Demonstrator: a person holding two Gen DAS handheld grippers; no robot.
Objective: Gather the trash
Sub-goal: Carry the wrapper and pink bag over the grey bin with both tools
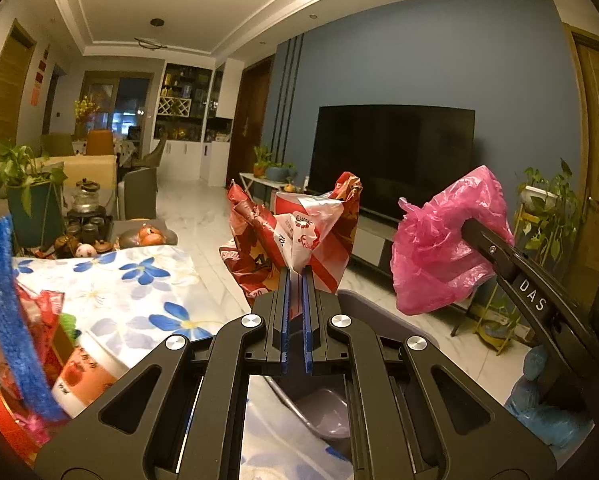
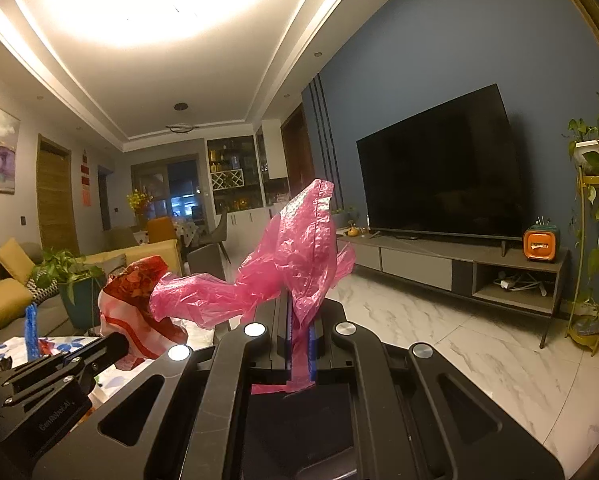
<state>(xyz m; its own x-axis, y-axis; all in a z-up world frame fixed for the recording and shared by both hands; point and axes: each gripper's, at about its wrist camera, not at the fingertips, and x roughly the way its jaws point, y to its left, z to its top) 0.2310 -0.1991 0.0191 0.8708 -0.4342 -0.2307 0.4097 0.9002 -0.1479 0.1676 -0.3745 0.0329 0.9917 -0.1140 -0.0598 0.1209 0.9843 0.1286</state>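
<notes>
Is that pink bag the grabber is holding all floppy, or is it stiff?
Probably floppy: the pink bag crumples and droops sideways from the right gripper, which is shut on it. It looks thin and see-through, so likely very light. The smooth film might slip if the jaws loosen.

Warm ceiling light glares overhead; fisheye edges curve, corners perhaps slightly soft.

The crumpled red-and-white plastic bag hangs left of the thin pink plastic bag. A floral-patterned tablecloth lies near left; the flat black television stands far behind on the low grey cabinet.
</notes>
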